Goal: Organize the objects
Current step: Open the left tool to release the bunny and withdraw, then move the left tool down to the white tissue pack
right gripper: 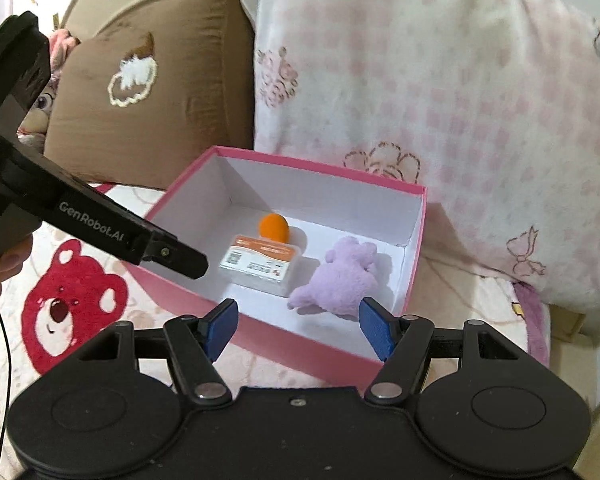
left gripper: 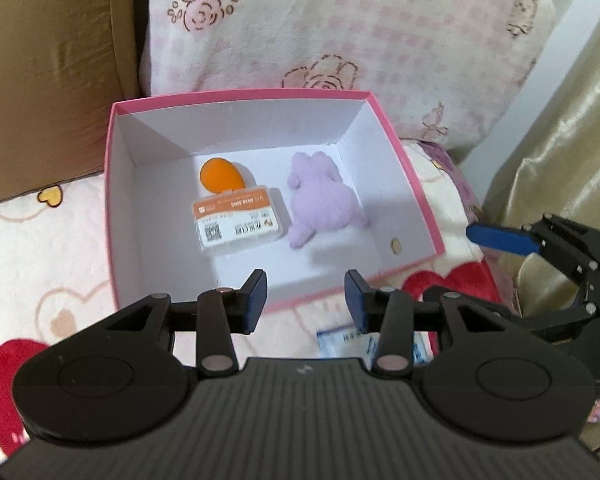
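Both grippers, left gripper (left gripper: 306, 300) and right gripper (right gripper: 296, 330), are held open and empty, so the pink box (left gripper: 416, 188) just ahead could be knocked askew.

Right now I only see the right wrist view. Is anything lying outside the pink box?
Observer: Yes, a blue and white packet lies on the blanket just before the pink box, partly hidden under the left gripper.
Operator: Is that gripper holding anything?
Observer: No, its jaws stand apart with nothing between them.
Operator: Anything inside the box I miss?
Observer: A small tan oval spot near its front right corner.
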Demonstrator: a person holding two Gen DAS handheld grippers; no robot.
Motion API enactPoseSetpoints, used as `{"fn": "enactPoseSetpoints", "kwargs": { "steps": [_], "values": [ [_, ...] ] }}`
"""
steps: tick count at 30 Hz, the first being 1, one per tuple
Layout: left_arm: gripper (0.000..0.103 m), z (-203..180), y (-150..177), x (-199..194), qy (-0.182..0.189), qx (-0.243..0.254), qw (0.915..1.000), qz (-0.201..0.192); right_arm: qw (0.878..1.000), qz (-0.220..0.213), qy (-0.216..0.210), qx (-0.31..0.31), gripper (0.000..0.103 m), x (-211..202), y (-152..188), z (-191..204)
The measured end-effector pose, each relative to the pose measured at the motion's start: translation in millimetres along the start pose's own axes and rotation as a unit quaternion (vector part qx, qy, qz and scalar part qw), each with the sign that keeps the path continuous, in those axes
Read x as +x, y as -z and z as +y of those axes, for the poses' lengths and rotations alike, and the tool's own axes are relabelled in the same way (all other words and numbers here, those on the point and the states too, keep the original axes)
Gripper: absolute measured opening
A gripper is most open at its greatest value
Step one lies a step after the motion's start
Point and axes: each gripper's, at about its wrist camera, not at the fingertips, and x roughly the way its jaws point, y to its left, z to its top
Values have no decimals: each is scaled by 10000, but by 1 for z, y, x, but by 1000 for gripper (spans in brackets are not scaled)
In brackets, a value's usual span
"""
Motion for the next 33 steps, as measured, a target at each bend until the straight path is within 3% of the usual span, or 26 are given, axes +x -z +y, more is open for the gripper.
{"fn": "enactPoseSetpoints", "kwargs": {
  "steps": [7, 18, 33],
  "values": [
    [43, -17, 17, -40, -123, 278, 9995, 81, 9999, -79, -64, 44, 71, -36, -1, 17],
    [47, -47, 47, -95, -95, 937, 9953, -207, 9999, -131, -99, -46, 71, -83, 7, 38],
    [47, -63, 95, -125, 235, 1012, 9946, 70, 9995, -28, -286, -128, 72, -137, 50, 65]
  ]
}}
